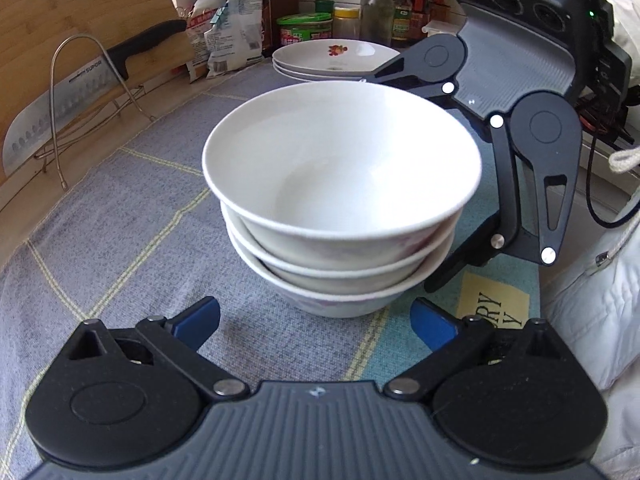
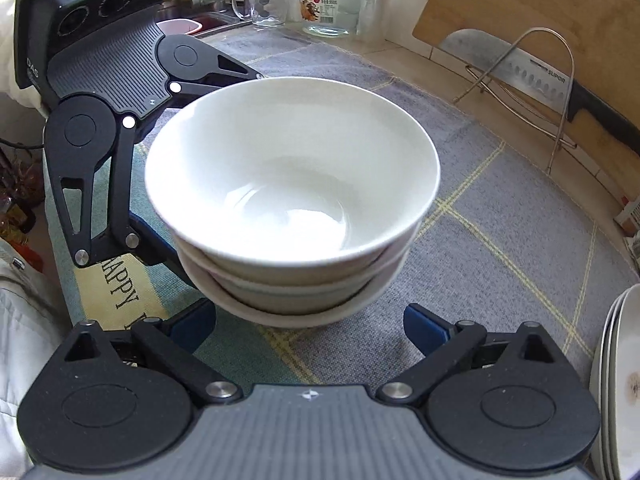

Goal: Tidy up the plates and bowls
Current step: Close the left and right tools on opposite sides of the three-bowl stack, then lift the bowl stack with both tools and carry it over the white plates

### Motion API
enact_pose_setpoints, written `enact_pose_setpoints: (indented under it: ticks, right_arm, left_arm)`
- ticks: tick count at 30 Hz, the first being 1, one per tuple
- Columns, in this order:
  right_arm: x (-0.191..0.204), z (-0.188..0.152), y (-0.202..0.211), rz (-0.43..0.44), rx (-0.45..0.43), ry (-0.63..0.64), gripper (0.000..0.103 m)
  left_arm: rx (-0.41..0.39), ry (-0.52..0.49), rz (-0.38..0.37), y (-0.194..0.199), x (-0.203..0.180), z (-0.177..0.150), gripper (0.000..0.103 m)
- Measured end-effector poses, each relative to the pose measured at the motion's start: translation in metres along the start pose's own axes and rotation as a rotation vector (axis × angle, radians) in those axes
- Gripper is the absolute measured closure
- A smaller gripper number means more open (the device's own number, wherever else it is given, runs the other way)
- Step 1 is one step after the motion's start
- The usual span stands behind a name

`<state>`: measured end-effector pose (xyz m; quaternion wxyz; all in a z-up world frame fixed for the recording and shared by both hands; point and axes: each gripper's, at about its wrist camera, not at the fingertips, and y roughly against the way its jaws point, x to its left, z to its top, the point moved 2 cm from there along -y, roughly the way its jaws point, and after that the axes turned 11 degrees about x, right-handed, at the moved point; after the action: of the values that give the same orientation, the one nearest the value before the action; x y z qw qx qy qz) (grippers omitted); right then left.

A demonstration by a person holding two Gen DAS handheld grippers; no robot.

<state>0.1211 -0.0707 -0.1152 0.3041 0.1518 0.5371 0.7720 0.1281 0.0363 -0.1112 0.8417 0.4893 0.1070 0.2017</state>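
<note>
Three white bowls point(image 1: 340, 184) sit nested in a stack on a blue-grey checked mat point(image 1: 132, 208). My left gripper point(image 1: 316, 324) is open, its blue pads point(image 1: 196, 324) standing wide on either side of the stack's near base without touching it. From the opposite side my right gripper point(image 2: 312, 326) is also open around the bowl stack point(image 2: 292, 184), with its pads point(image 2: 426, 328) clear of the bottom bowl. Each view shows the other gripper's dark body behind the stack. A short stack of white plates point(image 1: 332, 56) with a red flower print lies beyond the bowls, and these plates point(image 2: 624, 380) also show at the right edge.
A wire rack point(image 1: 80, 92) holds a cleaver and a wooden cutting board at the mat's edge. Bottles, jars and a bag point(image 1: 228, 28) line the back. A glass mug point(image 2: 264, 2) and a jar point(image 2: 332, 4) stand by the sink. A person's white clothing point(image 1: 592, 300) is close by.
</note>
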Motion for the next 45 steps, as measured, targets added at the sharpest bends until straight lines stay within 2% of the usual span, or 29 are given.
enact_pose_setpoints:
  ticks: [7,10,13,26,45]
  right_arm:
    - [-0.002,0.010,0.008,0.008,0.017,0.075,0.008]
    - [-0.001,0.009,0.008,0.016,0.024,0.094,0.010]
    - [-0.002,0.010,0.007,0.030,0.028,0.100,0.011]
    - [-0.001,0.014,0.005,0.045,0.039,0.133,0.017]
    - [-0.002,0.014,0.006,0.066,0.044,0.129,0.018]
  left_arm:
    - [-0.025,-0.081,-0.032,0.000,-0.008,0.004,0.004]
    - [-0.016,-0.105,-0.024,-0.003,-0.006,0.006,0.012]
    - [-0.010,-0.111,-0.029,-0.004,-0.001,0.008,0.015]
    - [-0.010,-0.179,-0.054,-0.005,0.003,0.011,0.017]
    - [0.000,-0.174,-0.056,-0.002,0.000,0.014,0.017]
